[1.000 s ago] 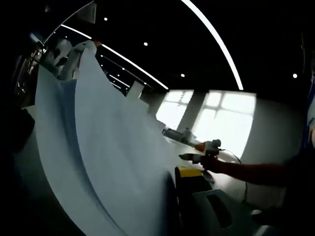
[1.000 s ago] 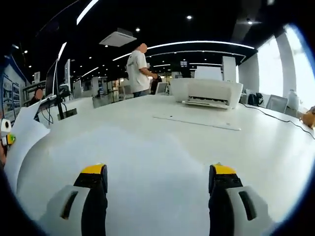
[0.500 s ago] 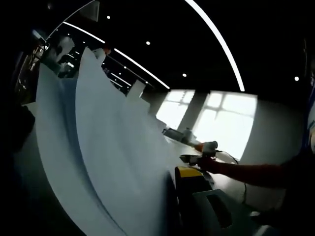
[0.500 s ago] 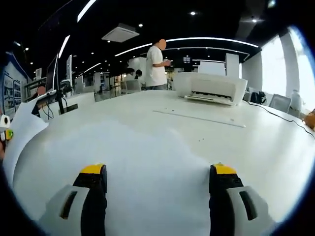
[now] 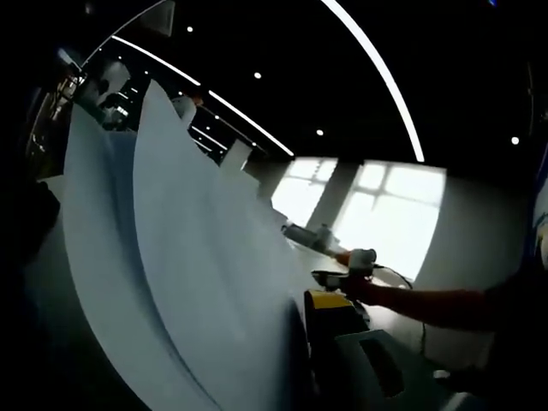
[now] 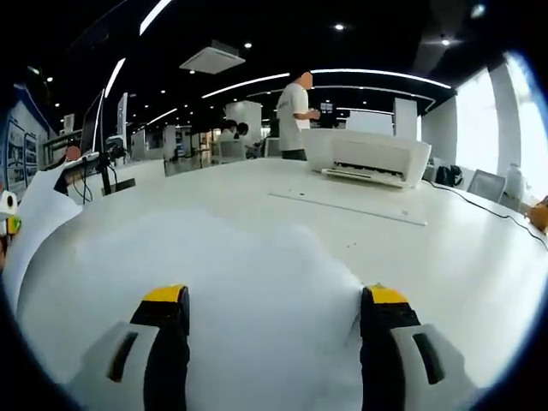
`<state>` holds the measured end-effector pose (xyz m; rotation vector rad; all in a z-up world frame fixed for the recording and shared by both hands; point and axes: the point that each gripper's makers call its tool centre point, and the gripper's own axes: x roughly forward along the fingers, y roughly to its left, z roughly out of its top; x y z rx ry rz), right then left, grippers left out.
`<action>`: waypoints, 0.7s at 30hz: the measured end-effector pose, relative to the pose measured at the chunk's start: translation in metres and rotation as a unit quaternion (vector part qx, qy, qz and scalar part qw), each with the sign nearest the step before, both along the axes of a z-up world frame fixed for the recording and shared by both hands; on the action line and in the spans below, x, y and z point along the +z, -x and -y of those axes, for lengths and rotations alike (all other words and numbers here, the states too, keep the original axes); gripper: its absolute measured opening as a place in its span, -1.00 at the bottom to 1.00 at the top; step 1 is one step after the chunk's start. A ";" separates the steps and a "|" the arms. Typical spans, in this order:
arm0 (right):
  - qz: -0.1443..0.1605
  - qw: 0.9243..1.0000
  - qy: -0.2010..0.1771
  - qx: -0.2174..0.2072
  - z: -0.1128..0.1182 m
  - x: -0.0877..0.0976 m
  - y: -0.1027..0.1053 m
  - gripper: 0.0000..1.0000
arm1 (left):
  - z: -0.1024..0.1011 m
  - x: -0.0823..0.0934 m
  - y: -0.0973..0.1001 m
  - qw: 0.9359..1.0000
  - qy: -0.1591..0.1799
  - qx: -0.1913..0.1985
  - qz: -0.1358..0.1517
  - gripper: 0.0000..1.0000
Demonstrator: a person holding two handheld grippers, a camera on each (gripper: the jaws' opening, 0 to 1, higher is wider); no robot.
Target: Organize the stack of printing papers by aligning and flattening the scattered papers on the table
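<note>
White table (image 6: 479, 257) carries the papers (image 6: 214, 282) flat between the right gripper's (image 6: 271, 330) spread, empty jaws. Left gripper (image 5: 330, 342) (one jaw visible, grip unclear) sits against lifted sheets (image 5: 188, 274) on its left.

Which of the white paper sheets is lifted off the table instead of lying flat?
The sheets at the left gripper: those papers curve upward, while the sheet ahead of the right gripper lies flat on the table.

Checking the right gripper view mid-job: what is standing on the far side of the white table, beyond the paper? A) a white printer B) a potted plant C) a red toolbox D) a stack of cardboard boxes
A: a white printer stands on the far part of the table, beyond the paper that lies ahead of the open right gripper.
</note>
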<state>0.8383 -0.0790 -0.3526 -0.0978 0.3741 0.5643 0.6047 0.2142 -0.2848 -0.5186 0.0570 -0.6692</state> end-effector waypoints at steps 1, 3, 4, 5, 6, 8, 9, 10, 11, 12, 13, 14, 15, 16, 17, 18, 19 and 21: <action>0.000 1.000 0.000 0.001 -0.001 0.000 0.000 0.48 | 0.000 0.000 0.000 1.000 0.000 0.000 0.000 -0.71; 0.006 1.000 -0.001 0.007 -0.003 0.002 0.001 0.43 | 0.000 0.000 0.000 1.000 0.000 0.000 0.002 -0.71; 0.006 1.000 -0.001 0.006 -0.003 0.003 0.001 0.42 | 0.000 0.000 0.000 1.000 0.000 0.000 0.002 -0.71; 0.006 1.000 -0.001 0.006 -0.003 0.002 0.001 0.41 | -0.001 0.000 0.000 1.000 0.000 0.000 0.002 -0.71; 0.007 1.000 -0.001 0.006 -0.003 0.003 0.001 0.39 | -0.001 0.000 0.000 1.000 0.001 0.000 0.003 -0.71; 0.007 1.000 -0.001 0.007 -0.004 0.003 0.001 0.37 | -0.001 0.000 0.001 1.000 0.001 -0.001 0.003 -0.71; 0.007 1.000 -0.001 0.007 -0.005 0.003 0.002 0.35 | -0.001 0.001 0.001 1.000 0.001 0.000 0.004 -0.71; 0.008 1.000 -0.002 0.008 -0.005 0.003 0.002 0.33 | -0.001 0.001 0.000 1.000 0.001 0.000 0.004 -0.71; 0.009 1.000 -0.002 0.010 -0.006 0.003 0.002 0.31 | -0.001 0.000 0.000 1.000 0.001 0.000 0.004 -0.71; 0.010 1.000 -0.003 0.011 -0.007 0.004 0.003 0.27 | -0.002 0.000 0.000 1.000 0.001 0.000 0.004 -0.71; 0.011 1.000 -0.003 0.014 -0.008 0.003 0.004 0.24 | -0.002 0.000 0.000 1.000 0.001 0.000 0.005 -0.71; 0.012 1.000 -0.004 0.016 -0.009 0.004 0.004 0.21 | -0.002 0.001 0.000 1.000 0.001 0.000 0.004 -0.71; 0.013 1.000 -0.004 0.019 -0.010 0.004 0.004 0.16 | -0.002 0.000 0.000 1.000 0.001 0.000 0.004 -0.71; 0.012 1.000 -0.004 0.020 -0.011 0.004 0.005 0.14 | -0.002 0.001 0.000 1.000 0.001 -0.001 0.004 -0.71; 0.013 1.000 -0.004 0.021 -0.012 0.003 0.006 0.13 | -0.002 0.000 0.000 1.000 0.001 -0.001 0.004 -0.71; 0.014 1.000 -0.004 0.022 -0.012 0.003 0.006 0.11 | -0.002 0.001 0.000 1.000 0.001 -0.001 0.004 -0.71; 0.014 1.000 -0.004 0.022 -0.013 0.003 0.006 0.10 | -0.002 0.001 0.000 1.000 0.001 0.000 0.004 -0.71; 0.014 1.000 -0.005 0.024 -0.014 0.003 0.007 0.08 | -0.002 0.001 0.000 1.000 0.001 0.000 0.005 -0.71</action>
